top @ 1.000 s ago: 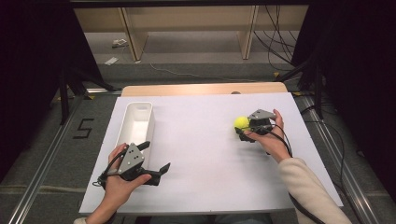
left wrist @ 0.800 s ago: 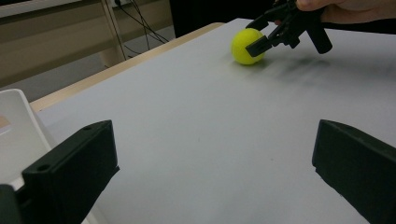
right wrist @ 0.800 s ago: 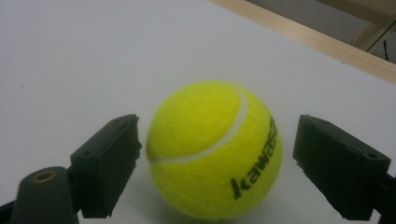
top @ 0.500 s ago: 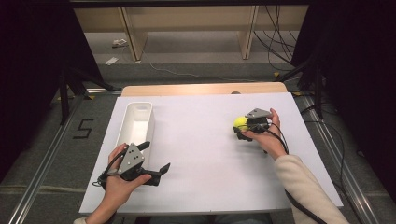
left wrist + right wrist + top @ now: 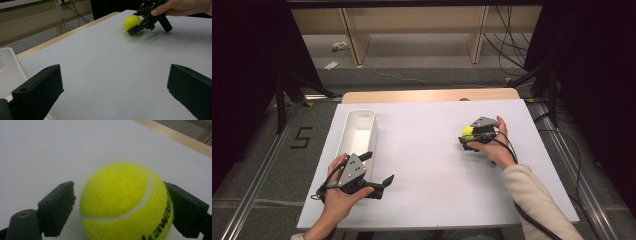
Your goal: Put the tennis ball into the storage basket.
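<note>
One tennis ball (image 5: 467,132) lies toward the desk's (image 5: 422,150) right edge, between the right gripper's (image 5: 468,139) jaws; the right gripper view shows a sliver of gap on one side. Spread wide near the front edge, the left gripper (image 5: 377,169) sits beside a white bin (image 5: 357,131).

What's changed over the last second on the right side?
The right gripper with the tennis ball between its jaws has slid slightly left, toward the table's middle. In the right gripper view a small gap shows at one jaw, so a firm grip isn't certain. The left gripper and white bin stayed put.
</note>
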`<state>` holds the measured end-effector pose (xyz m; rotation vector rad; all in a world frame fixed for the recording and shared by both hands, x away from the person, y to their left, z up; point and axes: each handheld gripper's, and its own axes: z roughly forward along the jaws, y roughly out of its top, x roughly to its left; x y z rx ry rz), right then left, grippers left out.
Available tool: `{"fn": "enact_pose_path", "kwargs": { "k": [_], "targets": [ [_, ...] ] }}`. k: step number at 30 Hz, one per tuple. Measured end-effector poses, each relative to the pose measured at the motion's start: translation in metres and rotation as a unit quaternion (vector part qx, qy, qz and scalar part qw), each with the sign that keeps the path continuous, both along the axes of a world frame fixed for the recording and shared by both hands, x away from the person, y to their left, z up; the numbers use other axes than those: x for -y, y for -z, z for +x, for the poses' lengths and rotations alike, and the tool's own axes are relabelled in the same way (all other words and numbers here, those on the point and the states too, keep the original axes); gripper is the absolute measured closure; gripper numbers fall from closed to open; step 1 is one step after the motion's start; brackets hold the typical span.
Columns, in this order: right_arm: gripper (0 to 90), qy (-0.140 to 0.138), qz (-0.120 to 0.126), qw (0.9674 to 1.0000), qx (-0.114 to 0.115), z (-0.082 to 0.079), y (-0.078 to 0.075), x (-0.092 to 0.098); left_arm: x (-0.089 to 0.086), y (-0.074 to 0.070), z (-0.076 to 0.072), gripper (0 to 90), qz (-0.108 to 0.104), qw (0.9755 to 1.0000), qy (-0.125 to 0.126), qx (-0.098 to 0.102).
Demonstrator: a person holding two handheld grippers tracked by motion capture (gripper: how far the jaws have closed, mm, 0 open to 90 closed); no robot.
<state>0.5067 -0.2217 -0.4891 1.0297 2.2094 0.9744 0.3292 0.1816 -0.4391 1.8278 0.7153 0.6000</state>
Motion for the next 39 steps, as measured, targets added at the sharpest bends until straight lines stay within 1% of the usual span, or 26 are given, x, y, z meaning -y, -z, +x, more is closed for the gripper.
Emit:
{"fn": "enact_pose_path", "kwargs": {
  "k": [3,5,8,9,14,17,22,39],
  "targets": [
    [17.3,0.001,-0.002,1.0000,0.001,0.000,0.001,0.001,0.000,0.000,0.000,0.0,0.000,1.0000,0.000,0.000],
    [20.6,0.008,-0.005,1.0000,0.003,0.000,0.001,0.001,0.000,0.000,0.000,0.0,0.001,1.0000,0.000,0.000],
    [25.0,0.014,-0.002,0.9999,0.009,0.000,0.001,0.002,0.000,0.000,0.000,0.0,0.000,1.0000,0.001,0.000],
    [25.3,0.015,-0.001,0.9999,0.007,0.000,0.001,0.003,0.000,0.000,0.000,0.0,0.000,1.0000,0.001,0.000],
    [26.1,0.015,0.000,0.9999,0.008,0.000,0.000,0.003,0.000,0.000,0.000,0.0,0.001,1.0000,0.000,0.000],
    [26.3,0.017,0.005,0.9998,0.005,0.000,0.000,0.003,0.000,0.000,0.000,0.0,0.000,1.0000,0.001,0.000],
    [26.4,0.012,0.004,0.9999,0.005,-0.001,-0.002,0.003,0.000,0.000,0.000,0.0,0.000,1.0000,0.001,0.000],
    [26.5,0.007,0.027,0.9994,0.022,-0.006,-0.018,0.000,0.000,-0.001,-0.001,0.0,-0.001,1.0000,0.001,0.001]
  ]
}}
